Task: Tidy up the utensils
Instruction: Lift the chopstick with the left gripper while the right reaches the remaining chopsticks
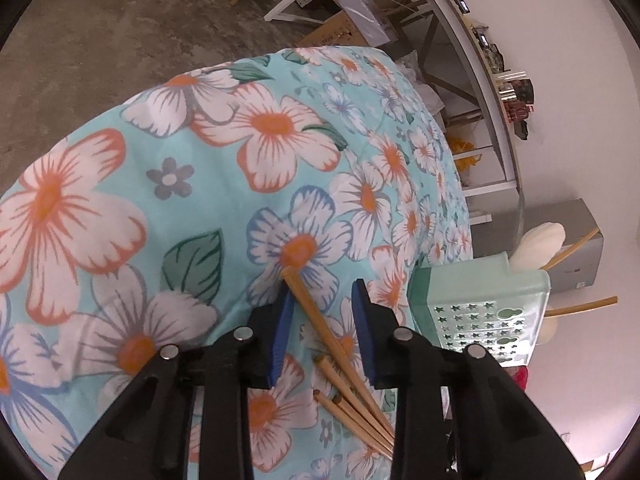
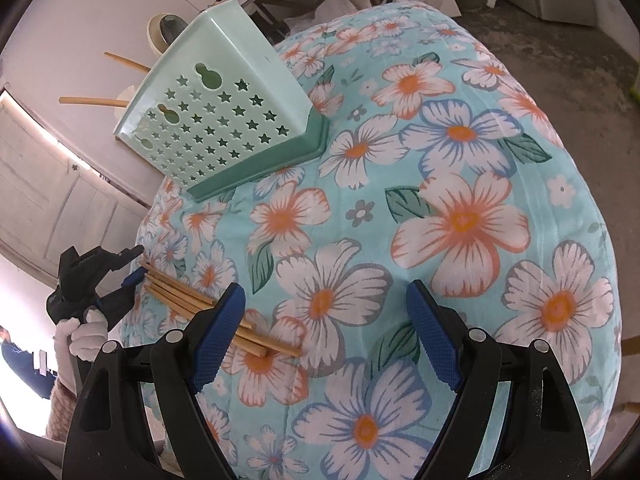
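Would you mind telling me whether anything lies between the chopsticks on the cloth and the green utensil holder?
Nothing visible does. Only bare floral tablecloth separates the chopsticks from the green utensil holder. The left gripper already straddles one chopstick.

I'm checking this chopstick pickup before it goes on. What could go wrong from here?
1. The left hand-held gripper straddles one chopstick near its end, with a gap at the pads; gripped there, it may pivot or slip.
2. The other chopsticks lie touching it and could get dragged or scattered across the floral cloth.
3. The green utensil holder stands close by; a swinging stick might knock it.
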{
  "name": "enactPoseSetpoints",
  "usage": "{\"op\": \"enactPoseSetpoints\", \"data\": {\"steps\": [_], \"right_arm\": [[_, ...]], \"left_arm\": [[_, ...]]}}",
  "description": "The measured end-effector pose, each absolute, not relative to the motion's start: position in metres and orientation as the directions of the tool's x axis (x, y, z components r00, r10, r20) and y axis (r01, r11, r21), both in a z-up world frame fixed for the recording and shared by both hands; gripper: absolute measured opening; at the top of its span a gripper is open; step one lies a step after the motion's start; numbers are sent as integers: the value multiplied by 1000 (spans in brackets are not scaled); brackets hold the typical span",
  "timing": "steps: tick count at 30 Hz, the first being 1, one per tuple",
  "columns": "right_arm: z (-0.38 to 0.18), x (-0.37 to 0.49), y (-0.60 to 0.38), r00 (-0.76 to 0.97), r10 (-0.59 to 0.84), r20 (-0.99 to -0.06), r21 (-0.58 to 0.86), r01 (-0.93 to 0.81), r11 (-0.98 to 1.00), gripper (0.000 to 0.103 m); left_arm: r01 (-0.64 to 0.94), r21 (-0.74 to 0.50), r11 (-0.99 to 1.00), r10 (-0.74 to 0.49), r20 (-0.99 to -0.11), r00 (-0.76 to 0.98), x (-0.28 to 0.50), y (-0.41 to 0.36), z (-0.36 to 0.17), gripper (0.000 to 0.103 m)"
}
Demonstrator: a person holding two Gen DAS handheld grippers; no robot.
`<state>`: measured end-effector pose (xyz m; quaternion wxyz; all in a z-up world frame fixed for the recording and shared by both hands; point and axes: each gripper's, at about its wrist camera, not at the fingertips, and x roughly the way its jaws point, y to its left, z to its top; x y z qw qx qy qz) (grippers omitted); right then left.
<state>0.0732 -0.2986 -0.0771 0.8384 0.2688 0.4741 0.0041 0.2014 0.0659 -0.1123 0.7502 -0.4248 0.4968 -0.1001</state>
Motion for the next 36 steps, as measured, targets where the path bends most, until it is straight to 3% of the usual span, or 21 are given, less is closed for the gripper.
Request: {"op": "enactPoseSetpoints", "data": {"steps": [8, 12, 18, 29, 36], "right_arm": [[-77, 72, -299, 554, 264, -789, 460, 249, 852, 79], [-75, 70, -300, 556, 264, -788, 463, 254, 849, 77], [-70, 63, -302, 558, 256, -789, 462, 266, 846, 74], [-51, 48, -305, 596, 224, -771, 456, 272, 847, 71], [-39, 48, -297, 609, 281, -741, 500, 223, 837, 64]], "left_arm": [[-407, -708, 577, -532, -704, 470, 204, 65, -112, 26], [-447, -669, 594, -494, -742, 453, 204, 65, -111, 11], [-468, -700, 540, -520, -714, 469, 197, 77, -115, 9], [-335, -856, 394, -650, -517, 557, 179, 90, -92, 6], [-191, -922, 337, -712, -382, 589, 171, 96, -61, 6]]}}
